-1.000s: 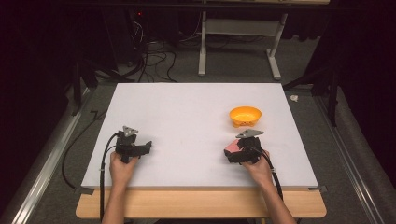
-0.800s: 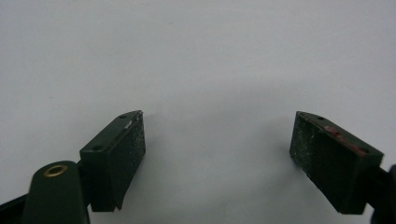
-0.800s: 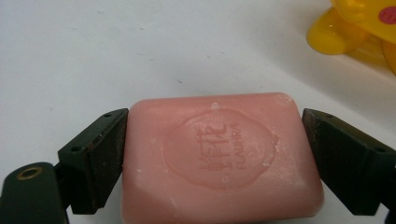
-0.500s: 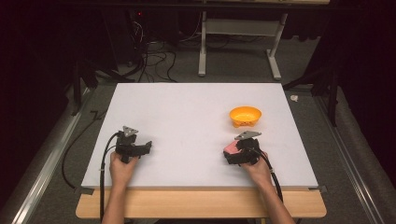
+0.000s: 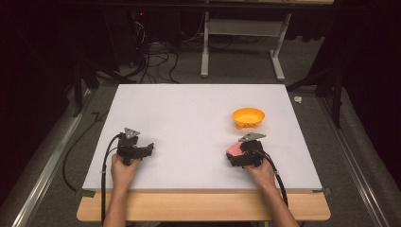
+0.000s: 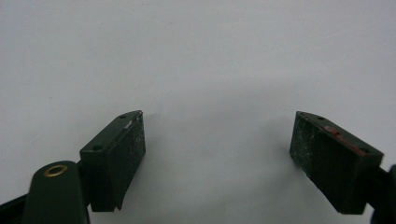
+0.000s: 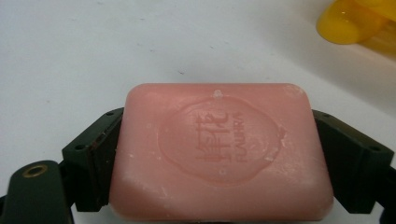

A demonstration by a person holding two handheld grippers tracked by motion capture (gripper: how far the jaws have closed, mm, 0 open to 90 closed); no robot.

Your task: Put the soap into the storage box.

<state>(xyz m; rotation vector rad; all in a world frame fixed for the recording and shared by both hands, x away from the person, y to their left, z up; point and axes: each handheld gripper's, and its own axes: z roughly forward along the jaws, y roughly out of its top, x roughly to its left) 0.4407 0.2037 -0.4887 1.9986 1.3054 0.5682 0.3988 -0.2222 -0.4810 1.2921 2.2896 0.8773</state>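
Observation:
A pink bar of soap (image 7: 219, 151) with a stamped emblem sits between the jaws of my right gripper (image 7: 219, 163), which press on both its ends. In the high view the soap (image 5: 233, 150) shows as a pink patch at the front of the right gripper (image 5: 239, 153), near the table's front right. An orange bowl (image 5: 248, 117) stands a short way beyond it, and its yellow-orange edge (image 7: 359, 23) fills the top right corner of the right gripper view. My left gripper (image 5: 142, 149) rests at the front left, open (image 6: 217, 140) over bare white table.
The white table top (image 5: 189, 118) sits on a wooden board (image 5: 203, 208). Black cables trail from both grippers off the front edge. Beyond the table are a dark floor, cables and a metal stand's legs (image 5: 241, 47).

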